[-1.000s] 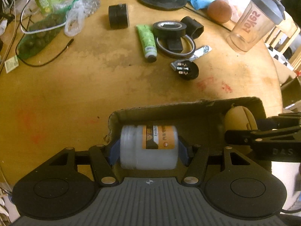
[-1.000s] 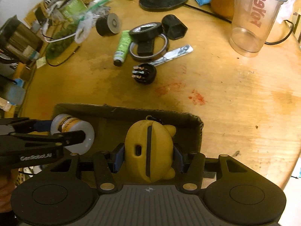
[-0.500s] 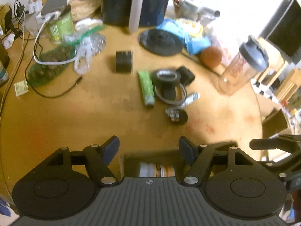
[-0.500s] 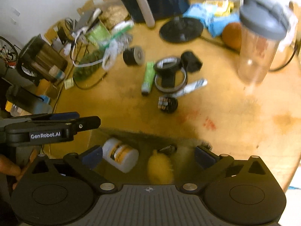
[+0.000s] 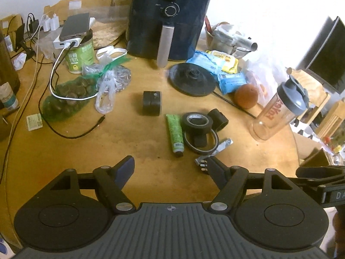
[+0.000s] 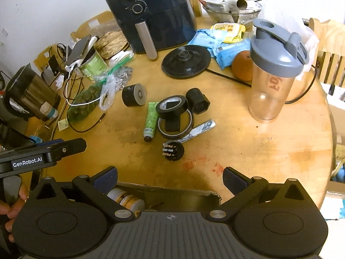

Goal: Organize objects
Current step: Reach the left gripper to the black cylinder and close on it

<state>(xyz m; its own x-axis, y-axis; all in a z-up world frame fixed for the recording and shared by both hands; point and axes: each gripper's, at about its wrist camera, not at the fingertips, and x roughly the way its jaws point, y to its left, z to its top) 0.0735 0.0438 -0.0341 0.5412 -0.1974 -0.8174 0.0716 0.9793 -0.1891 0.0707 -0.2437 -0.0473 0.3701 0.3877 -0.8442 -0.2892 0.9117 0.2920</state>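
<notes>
Cardboard box (image 6: 172, 191) sits at the table's (image 6: 248, 146) near edge, a white jar (image 6: 126, 199) lying inside at its left. We hold both claws above it with nothing between the pads: the right gripper (image 6: 170, 178) spread wide, the left gripper (image 5: 171, 170) just opening. Tape rolls (image 6: 172, 108) and a green tube (image 6: 151, 119) lie farther off, mid-table.
</notes>
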